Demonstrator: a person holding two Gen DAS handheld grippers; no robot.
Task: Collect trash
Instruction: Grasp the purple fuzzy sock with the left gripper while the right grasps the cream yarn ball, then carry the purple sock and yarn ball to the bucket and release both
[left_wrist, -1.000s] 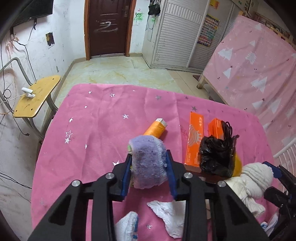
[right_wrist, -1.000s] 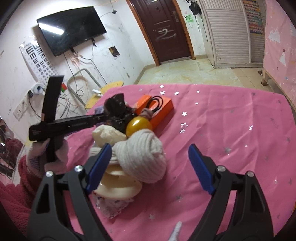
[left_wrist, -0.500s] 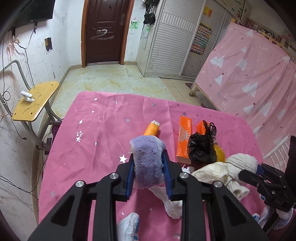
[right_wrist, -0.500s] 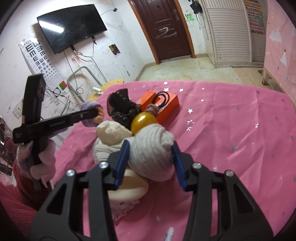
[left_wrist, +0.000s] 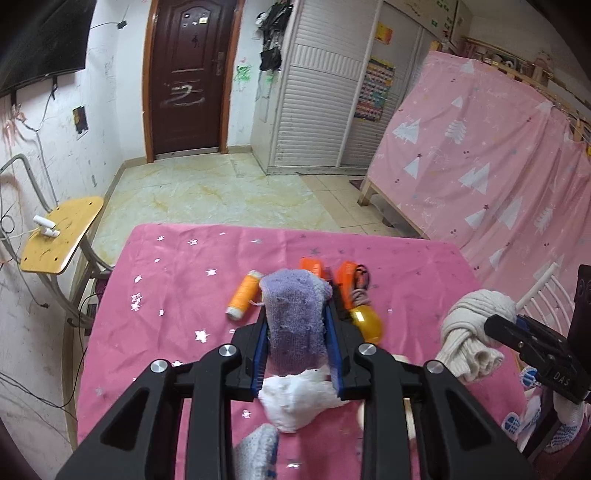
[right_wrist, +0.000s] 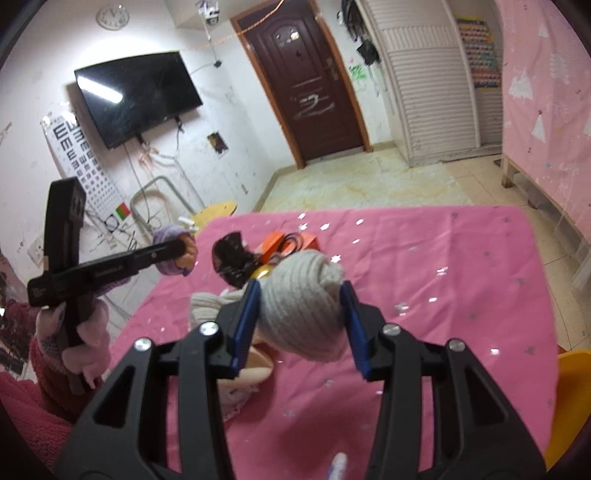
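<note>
My left gripper (left_wrist: 295, 332) is shut on a purple cloth roll (left_wrist: 293, 321) and holds it above the pink table (left_wrist: 177, 280). It also shows in the right wrist view (right_wrist: 173, 254). My right gripper (right_wrist: 301, 306) is shut on a knotted cream sock bundle (right_wrist: 301, 299), lifted off the table; the bundle also shows in the left wrist view (left_wrist: 476, 325). A crumpled white tissue (left_wrist: 295, 398) lies under the left gripper. An orange tube (left_wrist: 242, 295), orange boxes (left_wrist: 345, 284), a yellow ball (left_wrist: 367, 321) and a black bag (right_wrist: 232, 262) lie on the table.
A wooden chair (left_wrist: 59, 236) stands left of the table. A pink-draped bed frame (left_wrist: 480, 177) is to the right. A yellow seat (right_wrist: 569, 398) sits at the table's near right corner. Tiled floor, a door and a wardrobe lie beyond.
Both grippers have risen from the table with their loads. The right gripper, open a second ago, closed on the sock bundle and lifted it.
</note>
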